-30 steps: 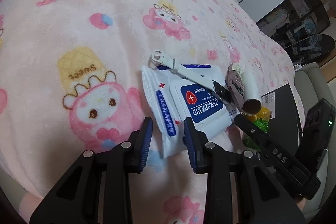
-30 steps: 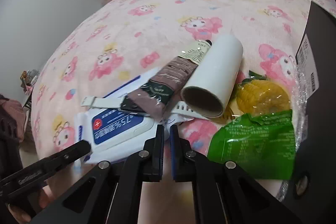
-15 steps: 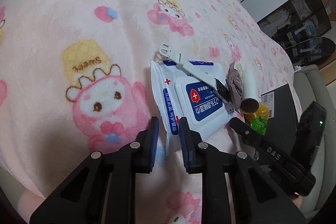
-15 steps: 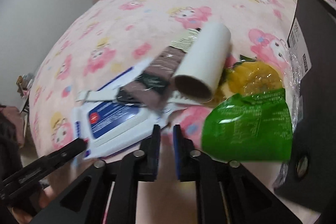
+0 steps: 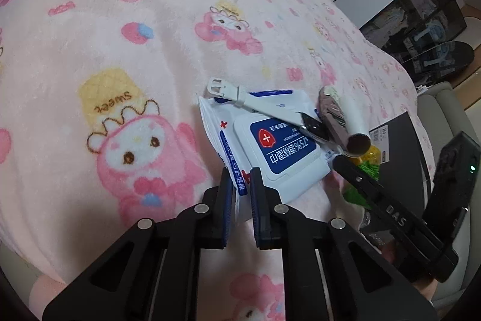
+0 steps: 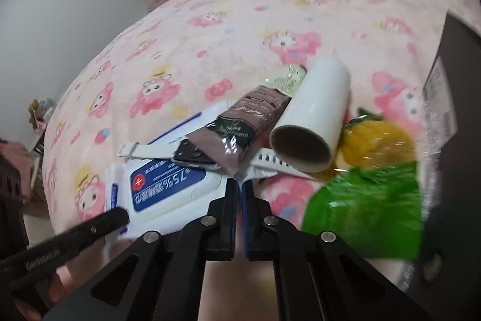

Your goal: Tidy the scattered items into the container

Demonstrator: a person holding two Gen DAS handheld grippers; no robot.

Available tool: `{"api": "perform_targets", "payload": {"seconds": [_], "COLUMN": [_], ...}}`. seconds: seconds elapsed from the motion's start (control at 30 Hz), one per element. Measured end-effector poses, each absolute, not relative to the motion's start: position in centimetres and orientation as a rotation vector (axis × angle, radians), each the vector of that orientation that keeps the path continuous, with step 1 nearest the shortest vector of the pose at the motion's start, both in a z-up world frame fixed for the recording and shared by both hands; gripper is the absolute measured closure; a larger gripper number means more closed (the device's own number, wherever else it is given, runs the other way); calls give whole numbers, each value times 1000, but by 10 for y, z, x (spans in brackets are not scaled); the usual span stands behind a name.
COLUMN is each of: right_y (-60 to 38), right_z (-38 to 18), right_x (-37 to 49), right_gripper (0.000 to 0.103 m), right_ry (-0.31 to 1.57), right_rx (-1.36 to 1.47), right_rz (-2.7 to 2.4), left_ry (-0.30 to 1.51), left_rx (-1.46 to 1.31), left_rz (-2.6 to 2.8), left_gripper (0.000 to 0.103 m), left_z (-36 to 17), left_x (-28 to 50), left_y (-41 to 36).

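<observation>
The left gripper [image 5: 240,185] is clamped on the near corner of the wipes pack [image 5: 270,146], which lies on the pink blanket [image 5: 120,35] near its front edge; a white-strapped watch [image 5: 264,110], brown sachet [image 6: 243,122] and cardboard tube [image 6: 312,122] rest across it; the right gripper [image 6: 239,194] is closed on nothing beside the green packet [image 6: 366,206]; the black container [image 5: 402,146] sits at the blanket's right edge.

Left of the wet-wipes pack [image 5: 270,152] the pink blanket [image 5: 120,50] lay open. Across the pack's top lay a white-strapped watch [image 5: 270,113]; to its right a brown sachet [image 6: 249,122], cardboard tube [image 6: 315,125], yellow-green snack bag [image 6: 366,185] and black box [image 5: 399,146] crowded together.
</observation>
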State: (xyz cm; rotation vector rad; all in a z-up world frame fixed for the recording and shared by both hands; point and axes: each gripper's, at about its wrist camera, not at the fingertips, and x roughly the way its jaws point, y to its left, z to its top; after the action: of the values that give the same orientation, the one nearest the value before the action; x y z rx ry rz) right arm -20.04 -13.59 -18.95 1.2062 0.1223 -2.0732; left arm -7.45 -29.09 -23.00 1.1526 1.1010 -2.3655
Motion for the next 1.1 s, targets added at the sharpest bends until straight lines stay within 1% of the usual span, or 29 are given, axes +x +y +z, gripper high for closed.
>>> {"api": "perform_targets", "payload": {"seconds": [0.03, 0.1, 0.2, 0.27, 0.33, 0.43, 0.5, 0.57, 0.6, 0.63, 0.7, 0.73, 0.77, 0.8, 0.83, 0.87, 0.9, 0.97, 1.0, 1.07, 1.1], "right_y": [-132, -124, -124, -120, -113, -102, -102, -108, -113, -116, -125, -128, -131, -134, -136, -138, -140, -140, -139, -136, -135], "right_z": [-183, -164, -146, -149, -155, -162, -166, -170, -172, -174, -178, -180, -181, -182, -184, -187, -190, -196, -200, -202, -202], "right_x": [-195, -180, -158, -155, -156, -150, -144, -139, -138, -136, -135, -135, -136, -137, -138, -140, -142, -146, -148, -150, -150], "right_gripper": [103, 103, 103, 103, 103, 103, 103, 102, 101, 100, 98, 97, 94, 86, 80, 70, 68, 67, 67, 67, 67], "right_ry": [116, 100, 186, 194, 163, 85, 73, 78, 85, 92, 83, 67, 51, 37, 25, 12, 7, 3, -19, -50, -53], "right_rx": [1180, 1122, 1064, 1102, 1169, 1232, 1258, 1276, 1288, 1298, 1324, 1333, 1345, 1354, 1359, 1357, 1357, 1390, 1406, 1420, 1422], "right_rz": [-2066, -2047, -2059, -2050, -2032, -1973, -1944, -1920, -1908, -1900, -1881, -1870, -1859, -1851, -1846, -1846, -1852, -1850, -1837, -1828, -1829], "left_ry": [1120, 1103, 1090, 1116, 1114, 1121, 1129, 1182, 1204, 1216, 1250, 1253, 1241, 1218, 1207, 1219, 1246, 1271, 1260, 1224, 1230], "left_rx": [1159, 1171, 1179, 1173, 1162, 1190, 1175, 1124, 1101, 1076, 1037, 1029, 1024, 1034, 1057, 1085, 1115, 1196, 1235, 1246, 1254], "left_rz": [-2380, -2400, -2411, -2414, -2422, -2450, -2416, -2366, -2348, -2328, -2301, -2289, -2283, -2274, -2266, -2264, -2269, -2284, -2295, -2297, -2300], "left_gripper": [94, 94, 94, 94, 98, 98, 98, 96, 92, 81, 67, 66, 66, 66, 66, 66, 66, 69, 78, 78, 80], "left_z": [-229, -225, -220, -218, -215, -215, -216, -215, -215, -214, -213, -214, -215, -218, -223, -229, -235, -243, -245, -245, -245], "left_x": [-72, -68, -64, -58, -52, -44, -42, -40, -39, -38, -39, -43, -48, -55, -64, -74, -82, -97, -102, -100, -98], "left_y": [-288, -279, -268, -265, -262, -254, -258, -271, -279, -287, -306, -316, -323, -332, -340, -347, -351, -350, -344, -331, -326]}}
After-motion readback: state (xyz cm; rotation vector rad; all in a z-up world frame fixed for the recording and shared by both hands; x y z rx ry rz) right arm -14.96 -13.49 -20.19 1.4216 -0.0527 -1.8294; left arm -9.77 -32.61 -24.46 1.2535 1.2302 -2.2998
